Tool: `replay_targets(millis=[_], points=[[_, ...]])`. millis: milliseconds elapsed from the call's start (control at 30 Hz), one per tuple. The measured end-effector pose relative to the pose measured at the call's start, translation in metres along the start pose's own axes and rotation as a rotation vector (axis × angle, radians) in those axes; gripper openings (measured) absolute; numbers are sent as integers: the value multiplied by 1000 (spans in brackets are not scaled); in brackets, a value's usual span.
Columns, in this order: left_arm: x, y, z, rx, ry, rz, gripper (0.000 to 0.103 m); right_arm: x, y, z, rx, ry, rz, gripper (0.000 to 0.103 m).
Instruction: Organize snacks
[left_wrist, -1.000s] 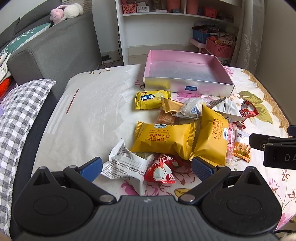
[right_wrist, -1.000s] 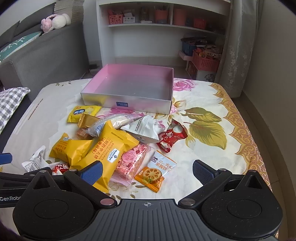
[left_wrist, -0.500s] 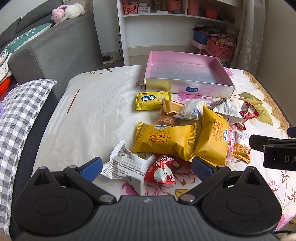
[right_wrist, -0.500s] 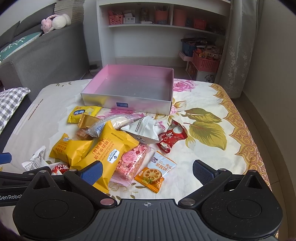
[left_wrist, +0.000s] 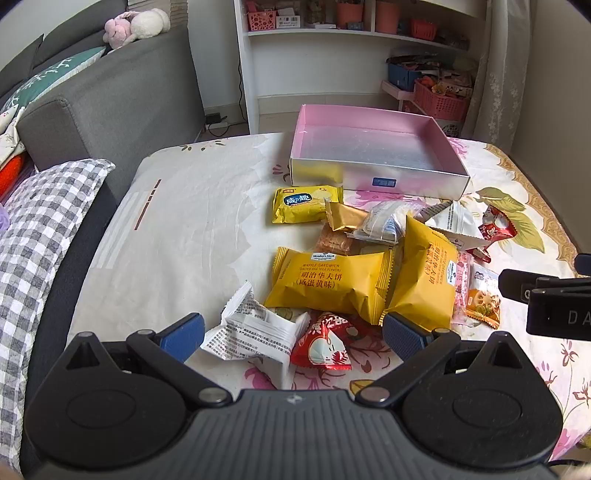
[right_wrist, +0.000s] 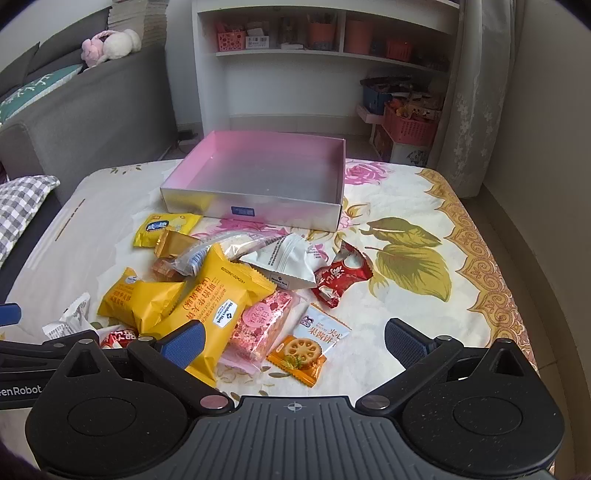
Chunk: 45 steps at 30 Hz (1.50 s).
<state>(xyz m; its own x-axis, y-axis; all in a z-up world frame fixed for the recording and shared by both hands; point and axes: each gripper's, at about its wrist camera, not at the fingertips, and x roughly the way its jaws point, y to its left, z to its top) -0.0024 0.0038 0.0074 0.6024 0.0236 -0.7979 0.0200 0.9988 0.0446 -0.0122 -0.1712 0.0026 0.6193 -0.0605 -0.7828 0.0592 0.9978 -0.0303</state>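
Several snack packets lie in a heap on the flowered bed sheet (left_wrist: 177, 236). An empty pink box (left_wrist: 373, 153) stands behind them; it also shows in the right wrist view (right_wrist: 258, 173). My left gripper (left_wrist: 293, 334) is open and empty, just above a white packet (left_wrist: 251, 328) and a red packet (left_wrist: 325, 343), with two big yellow packets (left_wrist: 328, 282) beyond. My right gripper (right_wrist: 295, 341) is open and empty above a pink packet (right_wrist: 262, 325) and an orange biscuit packet (right_wrist: 308, 343). A yellow packet (right_wrist: 218, 299) lies by its left finger.
A grey sofa (left_wrist: 110, 96) and a checked pillow (left_wrist: 33, 236) are on the left. A white shelf unit (left_wrist: 332, 55) and pink baskets (left_wrist: 439, 99) stand behind the bed. A curtain (right_wrist: 472, 92) hangs at the right. The right gripper's body (left_wrist: 546, 299) shows at the left view's right edge.
Both grippers have stayed open and almost still; the left view has shifted very slightly. No packet has moved.
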Motion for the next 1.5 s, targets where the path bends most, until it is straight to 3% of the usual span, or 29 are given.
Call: replay_targets(millis=[233, 600, 1067, 1267, 1500], points=[[-5, 2, 5, -3, -27, -3, 103, -4, 0, 3, 6, -7, 7, 103], [-16, 4, 15, 6, -92, -5, 103, -20, 3, 14, -6, -103, -28, 103], [-19, 4, 30, 37, -157, -22, 103, -27, -5, 33, 15, -121, -29, 103], [-14, 0, 38, 108, -179, -21, 103, -26, -9, 44, -1, -112, -37, 103], [-7, 4, 53, 78, -199, -35, 103, -22, -19, 52, 27, -123, -7, 103]])
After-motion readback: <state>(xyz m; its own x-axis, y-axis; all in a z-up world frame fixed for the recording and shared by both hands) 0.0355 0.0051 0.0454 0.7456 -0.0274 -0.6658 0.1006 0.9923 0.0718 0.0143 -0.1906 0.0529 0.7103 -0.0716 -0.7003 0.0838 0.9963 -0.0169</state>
